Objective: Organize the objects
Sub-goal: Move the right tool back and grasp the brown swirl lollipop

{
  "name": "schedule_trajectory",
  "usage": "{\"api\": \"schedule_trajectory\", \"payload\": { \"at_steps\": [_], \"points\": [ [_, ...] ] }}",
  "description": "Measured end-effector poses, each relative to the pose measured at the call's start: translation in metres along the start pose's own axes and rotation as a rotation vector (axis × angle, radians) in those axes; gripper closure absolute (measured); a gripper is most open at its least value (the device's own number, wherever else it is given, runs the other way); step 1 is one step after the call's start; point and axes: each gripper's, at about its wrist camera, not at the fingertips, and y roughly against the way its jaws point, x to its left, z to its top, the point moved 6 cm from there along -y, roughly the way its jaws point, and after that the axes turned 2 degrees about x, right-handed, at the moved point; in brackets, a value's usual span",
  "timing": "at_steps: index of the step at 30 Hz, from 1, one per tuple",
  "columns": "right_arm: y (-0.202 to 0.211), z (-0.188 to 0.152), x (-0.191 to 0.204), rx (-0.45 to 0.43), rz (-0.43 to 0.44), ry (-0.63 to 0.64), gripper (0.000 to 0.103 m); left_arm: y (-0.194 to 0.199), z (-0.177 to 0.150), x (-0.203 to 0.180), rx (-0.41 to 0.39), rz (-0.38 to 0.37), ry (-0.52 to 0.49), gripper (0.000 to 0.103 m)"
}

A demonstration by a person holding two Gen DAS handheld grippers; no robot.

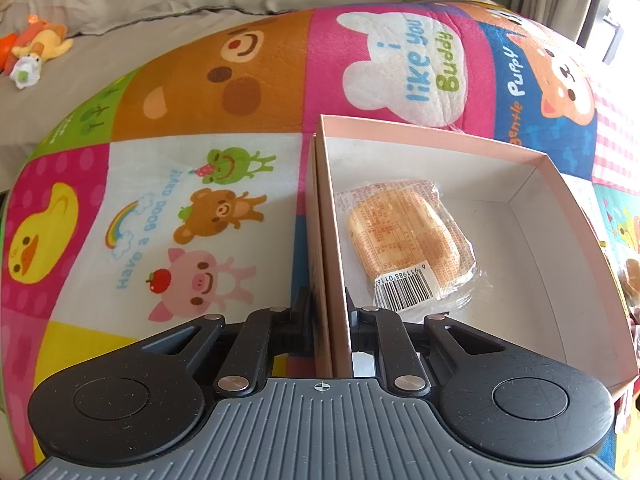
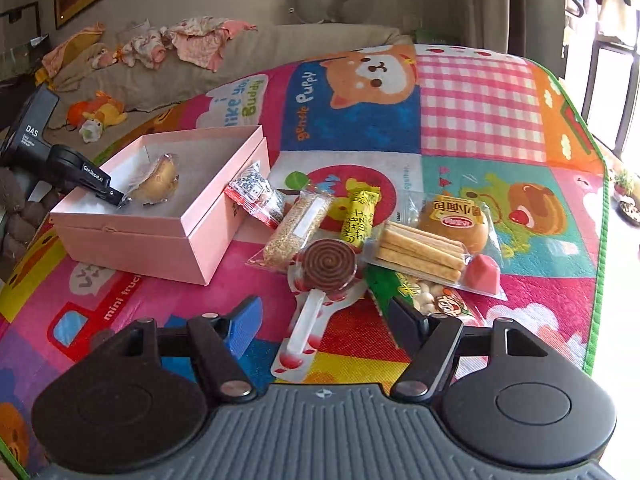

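Blue-padded right gripper (image 2: pixel 320 320) hovers wide open and empty over the lollipop (image 2: pixel 326 268), nearest of the snacks (image 2: pixel 420 248) heaped mid-mat (image 2: pixel 480 100). Left gripper (image 1: pixel 329 316) pinches the box (image 1: pixel 432 140) wall, steadying it near the mat's left edge. Packing has barely begun: only one bun (image 1: pixel 404 240) lies inside. Next, I judge, the right closes on the lollipop's stick.

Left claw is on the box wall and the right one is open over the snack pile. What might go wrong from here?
1. The left claw pinches only the thin wall of the pink box; pulling could bend the wall or tip the box, shifting the wrapped bun inside.
2. The snacks overlap: the spiral lollipop lies over the sesame bar, so the open right claw may drag neighbours or catch two packets.
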Motion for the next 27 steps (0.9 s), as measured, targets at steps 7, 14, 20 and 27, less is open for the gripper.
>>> {"api": "schedule_trajectory", "payload": {
  "at_steps": [7,14,20,27],
  "points": [
    [-0.048,0.019,0.008,-0.006,-0.089,0.042,0.036,0.000,-0.001,0.001,-0.007,-0.006,0.004,0.088],
    [-0.052,0.017,0.010,-0.006,-0.090,0.020,0.055,0.001,-0.001,0.000,-0.001,0.000,-0.002,0.088],
    [-0.046,0.011,0.008,-0.006,-0.083,0.013,0.057,0.001,0.000,-0.001,0.003,0.006,0.001,0.088],
    [-0.046,0.010,0.008,0.001,-0.081,0.003,0.057,0.001,-0.001,0.001,0.000,-0.004,-0.004,0.088]
  ]
}}
